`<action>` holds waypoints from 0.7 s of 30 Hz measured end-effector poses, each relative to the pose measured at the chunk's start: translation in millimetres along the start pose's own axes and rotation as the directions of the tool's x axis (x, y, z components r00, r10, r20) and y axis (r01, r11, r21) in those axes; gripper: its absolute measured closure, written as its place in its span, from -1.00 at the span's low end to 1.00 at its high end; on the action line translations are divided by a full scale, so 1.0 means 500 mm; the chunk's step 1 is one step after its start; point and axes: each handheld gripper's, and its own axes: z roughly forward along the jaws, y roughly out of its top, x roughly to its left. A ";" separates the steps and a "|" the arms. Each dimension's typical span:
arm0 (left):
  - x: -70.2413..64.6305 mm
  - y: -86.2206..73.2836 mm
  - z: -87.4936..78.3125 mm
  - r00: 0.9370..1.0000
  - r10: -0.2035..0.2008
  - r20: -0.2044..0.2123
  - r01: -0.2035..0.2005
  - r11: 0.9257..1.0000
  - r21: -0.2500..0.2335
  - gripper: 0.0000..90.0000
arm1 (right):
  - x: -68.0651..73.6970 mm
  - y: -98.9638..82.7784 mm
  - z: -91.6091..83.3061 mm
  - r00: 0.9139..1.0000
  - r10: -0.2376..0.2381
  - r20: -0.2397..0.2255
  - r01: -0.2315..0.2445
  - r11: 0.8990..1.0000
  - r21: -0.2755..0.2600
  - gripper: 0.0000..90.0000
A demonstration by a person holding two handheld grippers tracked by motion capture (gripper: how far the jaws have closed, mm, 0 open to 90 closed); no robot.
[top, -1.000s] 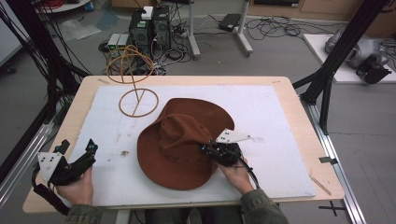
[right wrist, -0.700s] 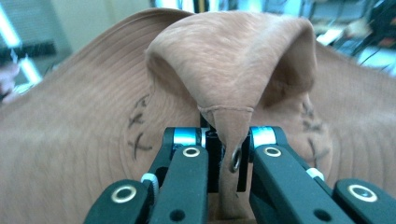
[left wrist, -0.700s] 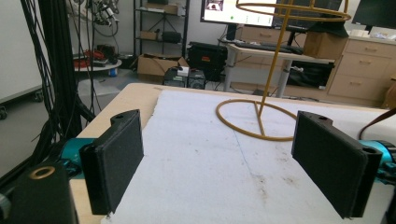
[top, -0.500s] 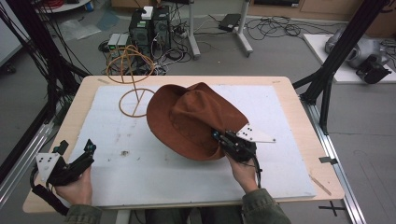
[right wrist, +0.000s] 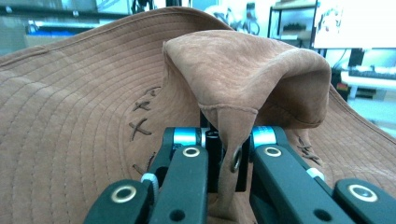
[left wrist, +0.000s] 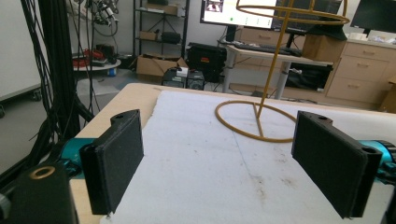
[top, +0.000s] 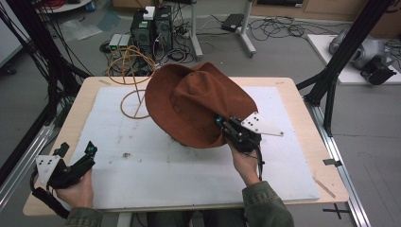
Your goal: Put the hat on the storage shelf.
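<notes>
gripping a brown suede wide-brimmed hat (top: 189, 106) by its brim, tilted above the table.
right gripper (right wrist: 227, 161) clenched on it; left gripper (left wrist: 231, 163) released, jaws wide, beside the white mat (top: 156, 170).

The wire stand (top: 135, 90) blocks the mat's (top: 156, 170) far left; its near half lies open.

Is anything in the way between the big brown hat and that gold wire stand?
Nothing visible blocks it. The right tool pinches the brown hat up off the table, and the gold wire stand sits just beside it at the far left, with open space between.
</notes>
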 end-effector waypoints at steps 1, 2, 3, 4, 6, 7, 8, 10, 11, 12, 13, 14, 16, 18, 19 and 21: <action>0.000 0.000 0.000 1.000 0.001 0.000 -0.001 1.000 -0.001 -0.62 | 0.001 0.007 0.002 1.000 -0.002 0.005 0.002 1.000 -0.009 0.98; 0.001 0.000 0.000 1.000 -0.001 0.001 0.001 1.000 -0.002 -0.62 | 0.002 0.013 0.003 1.000 -0.004 0.008 0.004 1.000 -0.017 0.98; 0.001 0.000 0.000 1.000 -0.002 0.000 0.002 1.000 -0.002 -0.62 | 0.001 0.023 0.006 1.000 -0.004 0.012 0.004 0.999 -0.031 0.98; 0.002 0.000 0.000 1.000 -0.003 0.001 0.003 1.000 -0.002 -0.62 | 0.001 0.031 0.009 1.000 -0.011 0.014 0.011 0.999 -0.044 0.98; 0.002 -0.001 0.001 1.000 -0.008 0.000 0.008 1.000 -0.002 -0.62 | -0.001 0.048 0.015 1.000 -0.017 0.018 0.018 0.998 -0.064 0.98; 0.002 -0.001 0.001 1.000 -0.011 0.001 0.011 1.000 -0.002 -0.62 | -0.001 0.058 0.017 1.000 -0.022 0.019 0.023 0.997 -0.071 0.98; 0.002 -0.001 0.000 1.000 -0.010 0.002 0.010 1.000 0.000 -0.62 | -0.002 0.066 0.021 1.000 -0.025 0.015 0.026 0.996 -0.085 0.98; 0.001 -0.002 0.001 1.000 -0.009 0.002 0.009 1.000 0.000 -0.62 | -0.004 0.084 0.030 1.000 -0.024 0.010 0.025 0.994 -0.107 0.97; 0.000 -0.002 0.001 1.000 -0.010 0.003 0.010 1.000 0.000 -0.62 | -0.005 0.092 0.035 1.000 -0.030 0.009 0.031 0.993 -0.117 0.98; 0.000 -0.002 0.001 1.000 -0.010 0.003 0.010 1.000 0.000 -0.62 | -0.005 0.099 0.041 0.999 -0.032 0.006 0.033 0.991 -0.127 0.97; 0.000 -0.002 0.001 1.000 -0.010 0.003 0.010 1.000 0.000 -0.62 | -0.006 0.107 0.049 0.999 -0.038 0.004 0.038 0.990 -0.138 0.97; 0.000 -0.002 0.001 1.000 -0.011 0.004 0.011 1.000 -0.001 -0.62 | -0.006 0.112 0.054 0.999 -0.041 0.002 0.041 0.989 -0.145 0.97; 0.000 -0.002 0.001 1.000 -0.012 0.002 0.012 1.000 -0.001 -0.62 | -0.006 0.126 0.072 0.999 -0.053 0.000 0.052 0.984 -0.173 0.97; 0.001 -0.003 0.001 1.000 -0.015 0.003 0.015 1.000 0.002 -0.62 | -0.007 0.138 0.090 0.999 -0.051 -0.003 0.049 0.980 -0.193 0.97; 0.002 -0.004 0.002 1.000 -0.015 0.003 0.015 1.000 0.001 -0.62 | -0.008 0.144 0.099 0.998 -0.056 -0.004 0.054 0.979 -0.197 0.97; 0.003 -0.005 0.002 1.000 -0.019 0.003 0.019 1.000 0.004 -0.62 | -0.008 0.156 0.118 0.998 -0.060 -0.006 0.058 0.978 -0.202 0.97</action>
